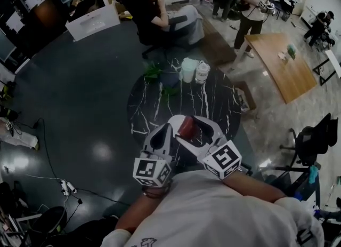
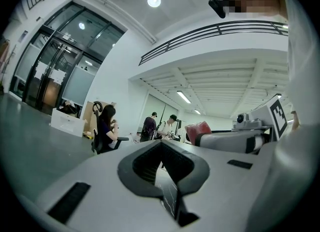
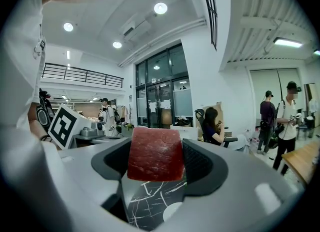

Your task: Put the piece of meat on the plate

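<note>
The round table (image 1: 160,102) filled the middle of the head view. Its top was black stone-look with white veins, smooth and glossy. Both grippers hung over its near edge at lower centre, probably so the load could be carried across it.

The right gripper (image 1: 191,125), a smooth pale-grey shell with dark ribbed pads, was clamped on the piece of meat (image 3: 155,155) from both sides. It held the meat clear above the tabletop, in the centre of the right gripper view. The meat was a thick block, deep red, with a flat, finely grained face and fairly square edges. It looked firm enough to keep its shape in the grip.

The left gripper (image 2: 161,148) sat just to the left, its tips together with nothing between them. It seemed to be idling out of the way.

Low in the right gripper view, under the meat, was a small pale rounded patch (image 3: 172,212). It may have been the plate's rim, but I could not tell. The meat was not yet set down.
</note>
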`<act>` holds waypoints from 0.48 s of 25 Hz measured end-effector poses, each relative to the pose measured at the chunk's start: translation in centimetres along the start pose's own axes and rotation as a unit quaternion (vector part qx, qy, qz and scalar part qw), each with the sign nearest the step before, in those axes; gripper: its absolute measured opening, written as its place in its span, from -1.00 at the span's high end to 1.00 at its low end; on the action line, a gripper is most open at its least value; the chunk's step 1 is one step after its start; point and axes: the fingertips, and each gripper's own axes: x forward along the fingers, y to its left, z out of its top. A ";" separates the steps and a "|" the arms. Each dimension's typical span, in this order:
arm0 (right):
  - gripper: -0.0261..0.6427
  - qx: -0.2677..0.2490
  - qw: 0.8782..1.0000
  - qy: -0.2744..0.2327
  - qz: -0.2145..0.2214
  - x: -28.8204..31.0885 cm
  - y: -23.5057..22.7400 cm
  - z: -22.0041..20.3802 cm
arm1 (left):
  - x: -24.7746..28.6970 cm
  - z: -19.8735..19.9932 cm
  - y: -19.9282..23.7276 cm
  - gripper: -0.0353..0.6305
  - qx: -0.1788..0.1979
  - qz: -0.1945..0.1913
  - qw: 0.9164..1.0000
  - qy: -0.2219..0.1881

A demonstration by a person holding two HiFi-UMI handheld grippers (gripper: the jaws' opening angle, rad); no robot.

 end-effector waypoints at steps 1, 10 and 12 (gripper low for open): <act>0.03 0.001 1.000 0.002 -0.001 0.2 0.1 -0.1 | -0.1 -0.1 0.4 0.88 -0.003 0.002 1.000 0.001; 0.03 0.013 1.000 0.012 -0.017 1.5 -1.4 -0.9 | -0.5 -0.5 2.2 0.88 -0.020 0.007 1.000 -0.006; 0.03 0.011 1.000 0.009 -0.016 1.8 -2.1 -0.7 | -0.3 -0.3 2.3 0.88 -0.009 0.012 1.000 -0.010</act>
